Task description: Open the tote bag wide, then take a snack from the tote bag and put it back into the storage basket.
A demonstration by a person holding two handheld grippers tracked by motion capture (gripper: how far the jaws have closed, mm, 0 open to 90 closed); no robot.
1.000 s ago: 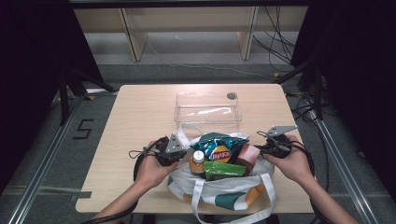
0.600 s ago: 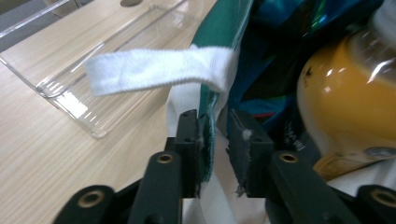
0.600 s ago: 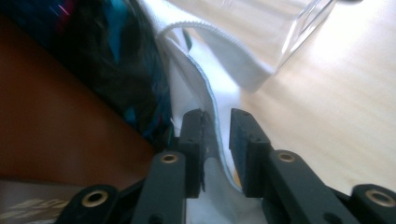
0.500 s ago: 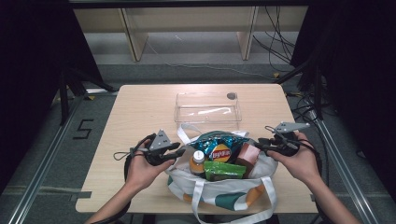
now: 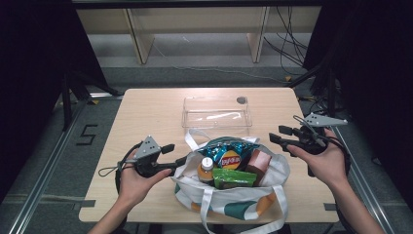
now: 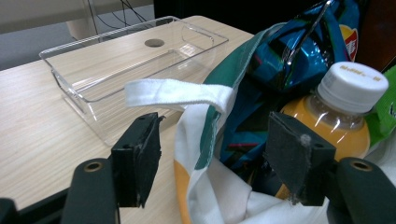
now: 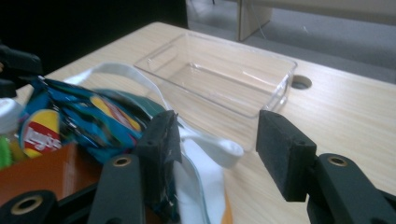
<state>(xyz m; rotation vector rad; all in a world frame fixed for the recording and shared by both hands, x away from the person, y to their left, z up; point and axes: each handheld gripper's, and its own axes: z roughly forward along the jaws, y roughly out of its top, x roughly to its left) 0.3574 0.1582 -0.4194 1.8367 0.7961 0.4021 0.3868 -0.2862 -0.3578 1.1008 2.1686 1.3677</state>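
At the near edge: the tote bag (image 5: 229, 187) sat full in front of you, a blue chip bag (image 5: 225, 152), an orange drink bottle (image 5: 206, 169), a green packet (image 5: 233, 178) and a brown box (image 5: 258, 163) all inside it.
Progress: by my reading nothing had been unpacked; the clear plastic tray (image 5: 217, 111) behind the bag lay empty, so everything remained to be done.
Left gripper (image 6: 210, 156): your jaws stood wide apart across the bag's rim, gripping nothing, the bottle just beyond.
Right gripper (image 7: 217, 140): yours was wide open and empty, off the bag's right side.
Room: bare table (image 5: 146, 109) lay around the tray; the right gripper hung near the table's right edge.
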